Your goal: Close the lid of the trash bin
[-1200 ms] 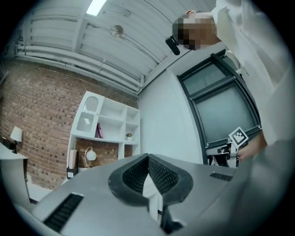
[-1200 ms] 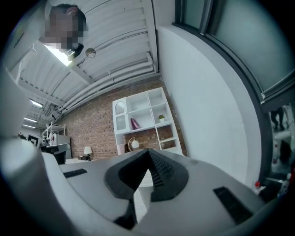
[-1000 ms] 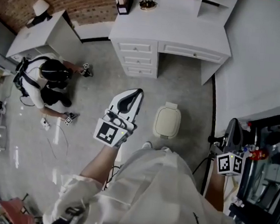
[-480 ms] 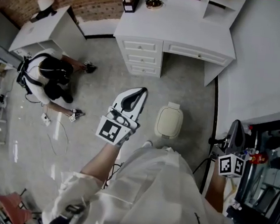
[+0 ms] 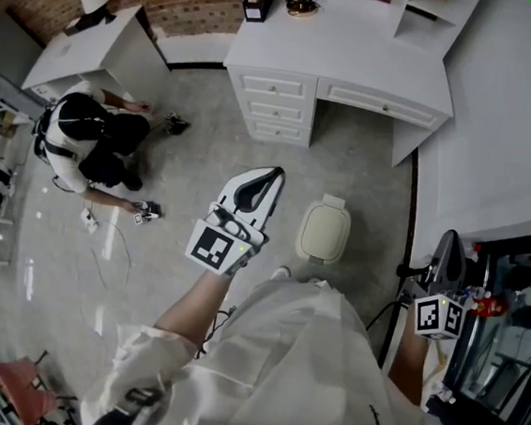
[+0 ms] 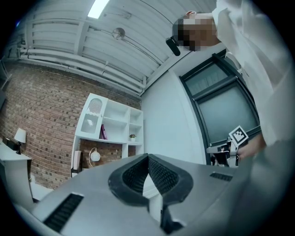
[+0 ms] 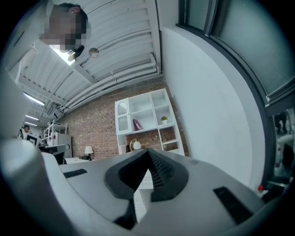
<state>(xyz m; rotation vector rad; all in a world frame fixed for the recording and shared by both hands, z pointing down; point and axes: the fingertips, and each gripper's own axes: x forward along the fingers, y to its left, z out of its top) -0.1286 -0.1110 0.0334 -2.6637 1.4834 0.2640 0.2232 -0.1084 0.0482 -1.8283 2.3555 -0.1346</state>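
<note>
The trash bin (image 5: 320, 250) stands on the floor before the white desk (image 5: 357, 56), and its lid (image 5: 325, 227) seems already down. The left gripper (image 5: 267, 177) and the right gripper (image 5: 446, 240) are both closed and empty. I think at most a confirming press on the lid remains.

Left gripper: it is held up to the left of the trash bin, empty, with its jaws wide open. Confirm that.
One thing is wrong: the left gripper has its jaws shut together, not wide open, as the left gripper view shows. The rest stands: it is empty and held up to the left of the trash bin.
</note>
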